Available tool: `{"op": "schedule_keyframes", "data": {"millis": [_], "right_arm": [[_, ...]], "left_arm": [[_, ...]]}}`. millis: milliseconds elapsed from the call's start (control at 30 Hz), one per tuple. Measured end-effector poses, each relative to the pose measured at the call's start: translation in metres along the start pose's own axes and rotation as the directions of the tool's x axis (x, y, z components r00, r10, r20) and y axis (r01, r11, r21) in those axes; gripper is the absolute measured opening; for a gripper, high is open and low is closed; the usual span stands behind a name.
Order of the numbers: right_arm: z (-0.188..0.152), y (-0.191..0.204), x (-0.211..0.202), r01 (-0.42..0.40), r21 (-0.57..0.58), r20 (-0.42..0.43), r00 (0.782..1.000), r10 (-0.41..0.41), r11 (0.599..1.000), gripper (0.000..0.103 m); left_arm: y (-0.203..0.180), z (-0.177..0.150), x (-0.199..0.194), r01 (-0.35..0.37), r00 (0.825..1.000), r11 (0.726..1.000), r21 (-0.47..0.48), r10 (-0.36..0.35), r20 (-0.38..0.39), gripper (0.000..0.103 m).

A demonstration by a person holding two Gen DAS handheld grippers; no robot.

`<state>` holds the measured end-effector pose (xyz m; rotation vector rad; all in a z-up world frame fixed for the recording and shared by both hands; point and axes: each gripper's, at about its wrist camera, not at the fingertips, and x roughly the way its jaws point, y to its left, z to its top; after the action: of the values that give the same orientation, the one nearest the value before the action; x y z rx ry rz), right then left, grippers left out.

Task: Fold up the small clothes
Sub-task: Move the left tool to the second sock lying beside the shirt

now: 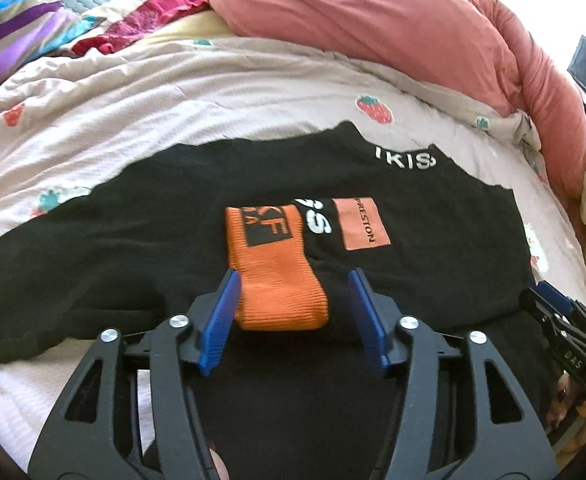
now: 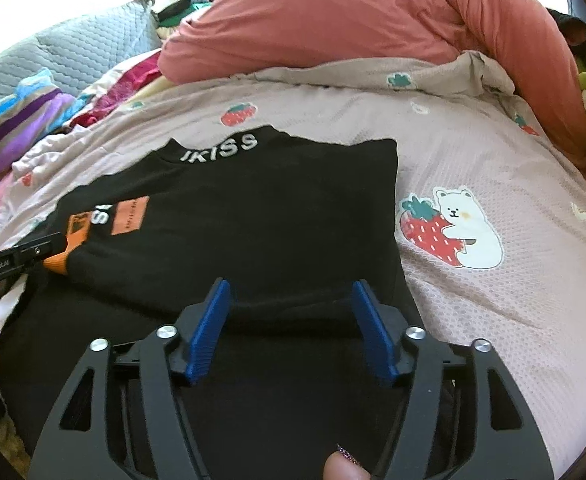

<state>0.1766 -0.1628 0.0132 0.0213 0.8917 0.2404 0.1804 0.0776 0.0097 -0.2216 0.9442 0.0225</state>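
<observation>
A small black top (image 1: 153, 208) with white "IKISS" lettering at the collar and orange patches lies flat on the bed; it also shows in the right wrist view (image 2: 277, 216). One sleeve is folded across the chest, its orange ribbed cuff (image 1: 281, 280) between the jaws of my left gripper (image 1: 293, 304), which is open around it. My right gripper (image 2: 291, 312) is open over a folded edge of the top near its right side. The right gripper appears at the far right of the left wrist view (image 1: 561, 320), and the left gripper at the left edge of the right wrist view (image 2: 17, 260).
The bed has a pale pink cover (image 2: 493, 184) with strawberry and bear prints. A bulky salmon duvet (image 1: 393, 16) is heaped at the back. Striped and red fabrics (image 1: 25, 28) lie at back left, a grey quilted pillow (image 2: 85, 48) behind them.
</observation>
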Motion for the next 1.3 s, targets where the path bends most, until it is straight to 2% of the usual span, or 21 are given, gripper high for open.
{"op": "schedule_keyframes", "data": {"millis": [67,133,267,333,433,967,1300], "right_arm": [[0.000,0.001,-0.005,-0.011,-0.001,0.008,1.000,0.011,1.000,0.068],[0.000,0.003,-0.010,-0.018,0.003,0.020,1.000,0.018,1.000,0.077],[0.001,0.010,-0.020,-0.043,0.000,0.041,0.998,0.043,0.999,0.080],[0.002,0.016,-0.024,-0.062,-0.002,0.054,0.997,0.062,0.998,0.090],[0.004,0.025,-0.029,-0.085,-0.010,0.069,0.994,0.085,0.996,0.093],[0.010,0.094,-0.041,-0.176,-0.130,0.086,0.978,0.188,0.976,0.096],[0.017,0.140,-0.041,-0.226,-0.199,0.085,0.965,0.247,0.954,0.097]], "left_arm": [[0.005,0.001,-0.008,-0.005,1.000,1.000,-0.012,0.006,0.018,0.055],[0.011,-0.001,-0.016,-0.022,0.999,0.999,-0.026,0.023,0.043,0.068],[0.021,-0.005,-0.030,-0.045,0.996,0.998,-0.045,0.048,0.072,0.077],[0.025,-0.008,-0.035,-0.056,0.995,0.997,-0.053,0.061,0.082,0.086],[0.033,-0.012,-0.040,-0.072,0.993,0.995,-0.065,0.078,0.089,0.092],[0.085,-0.032,-0.070,-0.100,0.985,0.978,-0.186,0.123,0.120,0.093],[0.121,-0.040,-0.089,-0.117,0.978,0.953,-0.278,0.159,0.136,0.093]]}}
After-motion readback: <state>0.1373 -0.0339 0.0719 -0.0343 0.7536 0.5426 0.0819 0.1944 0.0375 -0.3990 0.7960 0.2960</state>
